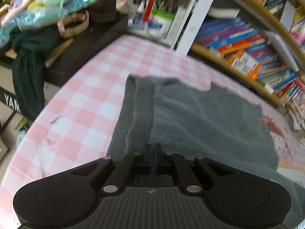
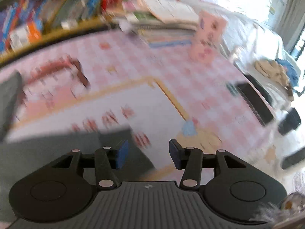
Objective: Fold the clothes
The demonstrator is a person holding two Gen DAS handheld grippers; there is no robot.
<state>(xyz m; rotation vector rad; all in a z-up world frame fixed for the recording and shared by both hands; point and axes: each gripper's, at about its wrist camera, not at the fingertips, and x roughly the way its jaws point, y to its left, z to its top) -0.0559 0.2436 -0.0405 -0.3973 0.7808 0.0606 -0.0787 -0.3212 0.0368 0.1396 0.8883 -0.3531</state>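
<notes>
We see the counter point(image 1: 82, 99), pink-checked, carrying a grey cloth point(image 1: 200, 118) spread flat across its middle, laid out, we judge, so an edge can be lifted over for a fold. The left claw point(image 1: 155, 153) is clenched at the cloth's near edge, probably pinching it, though blur hides the contact. The right view alone shows a white mat point(image 2: 114, 110) beside the cloth's corner point(image 2: 63, 141), and the right claw point(image 2: 148, 152) released, nothing between its pads, above that mat.
</notes>
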